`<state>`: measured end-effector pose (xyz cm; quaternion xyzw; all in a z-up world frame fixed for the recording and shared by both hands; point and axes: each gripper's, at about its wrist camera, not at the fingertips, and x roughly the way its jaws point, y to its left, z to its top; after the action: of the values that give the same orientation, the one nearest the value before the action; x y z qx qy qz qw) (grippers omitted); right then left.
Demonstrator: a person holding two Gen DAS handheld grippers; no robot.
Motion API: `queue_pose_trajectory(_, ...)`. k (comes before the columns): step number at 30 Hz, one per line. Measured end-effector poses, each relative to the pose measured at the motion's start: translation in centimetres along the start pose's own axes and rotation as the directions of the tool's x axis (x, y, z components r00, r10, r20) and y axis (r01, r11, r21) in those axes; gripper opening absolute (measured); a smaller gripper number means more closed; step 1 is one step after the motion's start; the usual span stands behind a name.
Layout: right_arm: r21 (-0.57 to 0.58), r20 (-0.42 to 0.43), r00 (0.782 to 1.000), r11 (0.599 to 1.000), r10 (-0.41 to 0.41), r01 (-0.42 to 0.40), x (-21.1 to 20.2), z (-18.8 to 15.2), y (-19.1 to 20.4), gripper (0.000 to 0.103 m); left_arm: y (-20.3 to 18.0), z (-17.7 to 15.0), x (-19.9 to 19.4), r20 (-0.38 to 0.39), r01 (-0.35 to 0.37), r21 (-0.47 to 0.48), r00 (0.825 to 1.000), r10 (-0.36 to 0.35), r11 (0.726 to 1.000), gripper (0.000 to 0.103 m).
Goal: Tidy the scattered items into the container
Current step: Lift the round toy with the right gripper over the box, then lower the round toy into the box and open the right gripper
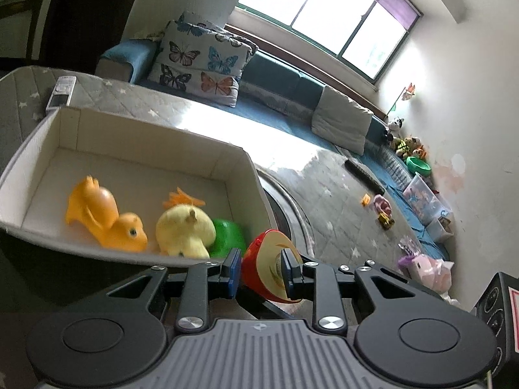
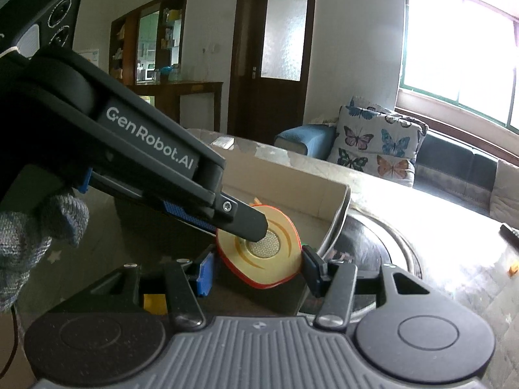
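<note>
A grey fabric box with a cream lining holds an orange toy animal, a pale yellow toy and a green toy. My left gripper is shut on a red toy apple half, cream cut face toward its right finger, at the box's near right corner. In the right wrist view the same apple half hangs in the left gripper's finger over the box. My right gripper is open, its fingers either side of the apple half just below it.
The box sits on a quilted grey mat beside a dark round tray. Small toys, a remote and storage bins lie further off. A sofa with butterfly cushions lines the back. A phone lies behind the box.
</note>
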<state>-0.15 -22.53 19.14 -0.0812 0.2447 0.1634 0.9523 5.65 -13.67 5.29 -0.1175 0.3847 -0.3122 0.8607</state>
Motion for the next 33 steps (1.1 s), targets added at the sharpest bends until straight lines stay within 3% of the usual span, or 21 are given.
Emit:
queue_pose_trajectory(11,0.005,-0.012,1.000,1.000,-0.009,0.009,2.7,1.1,-0.7,0.054,1.3,2.3,2.4,-0.006,-0.017,-0.009,1.000,0.017,1.000,0.029)
queue_pose_trajectory(33,0.013,-0.052,0.998,1.000,-0.021,0.022,5.6,0.8,-1.4,0.054,2.6,3.2,4.8,-0.045,-0.057,-0.024,0.997,0.056,0.998,0.029)
